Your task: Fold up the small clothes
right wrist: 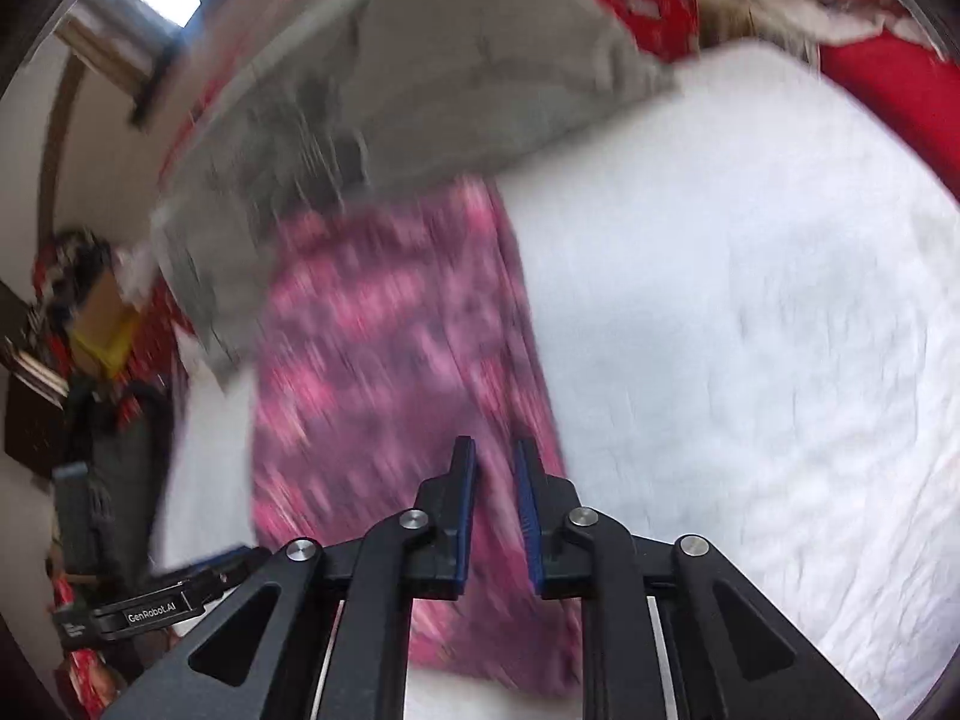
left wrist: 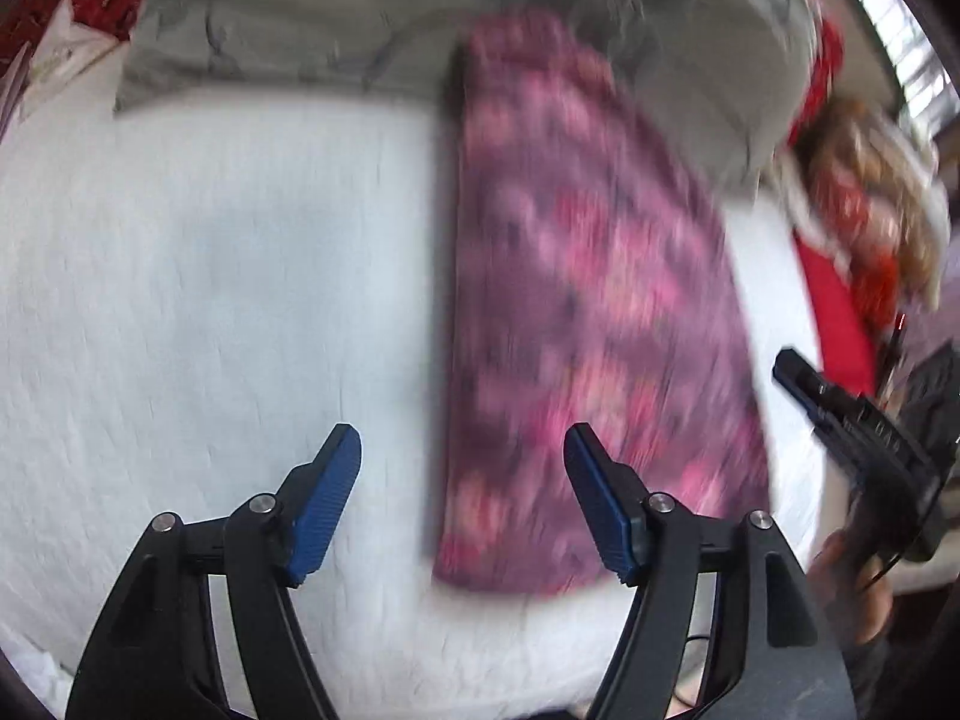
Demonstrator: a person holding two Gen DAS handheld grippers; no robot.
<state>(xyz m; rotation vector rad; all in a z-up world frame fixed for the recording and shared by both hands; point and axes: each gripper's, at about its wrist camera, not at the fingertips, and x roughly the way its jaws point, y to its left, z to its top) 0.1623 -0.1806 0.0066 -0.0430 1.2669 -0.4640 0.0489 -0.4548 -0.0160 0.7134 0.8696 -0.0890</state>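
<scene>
white bedsheet (left wrist: 210, 276), grey blanket (left wrist: 288, 18), red cloth (left wrist: 834, 324)

Right wrist view, blurred by motion: the right gripper (right wrist: 495, 468) sits at 6 o'clock, its blue-padded fingers (right wrist: 465, 510) narrowly parted with nothing between them, over the near end of a pink-and-purple patterned garment (right wrist: 390, 360). The garment lies as a long folded strip on a white sheet (right wrist: 750, 330), running toward 11 o'clock. A grey blanket (right wrist: 432, 90) lies at its far end at 12 o'clock; red bedding (right wrist: 900, 78) borders the sheet at 2 o'clock.
</scene>
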